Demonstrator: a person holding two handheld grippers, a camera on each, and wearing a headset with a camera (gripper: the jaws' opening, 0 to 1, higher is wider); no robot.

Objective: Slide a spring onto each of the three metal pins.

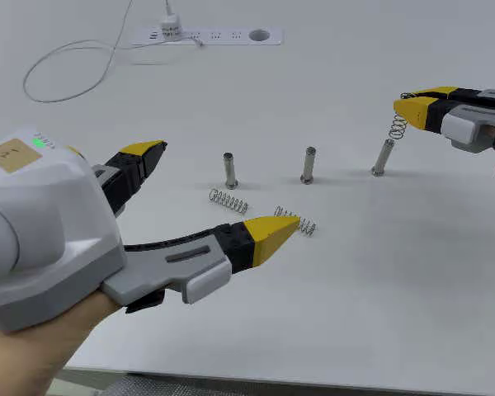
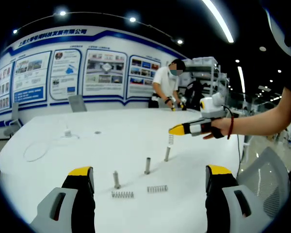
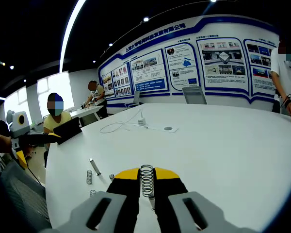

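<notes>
Three short metal pins stand in a row: left pin, middle pin, right pin. Nearer, left spring and right spring lie flat. A third spring, pinched in the right gripper, hangs tilted over the right pin's tip.

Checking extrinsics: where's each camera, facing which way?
Head view: headset, facing down on the pin row; left gripper, right gripper, forearm show.
Left gripper view: on that gripper, facing across the pin row; own jaws open.
Right gripper view: on that gripper, facing along the table; own jaws clamp a spring.
Shared: each gripper view shows the other gripper.
</notes>
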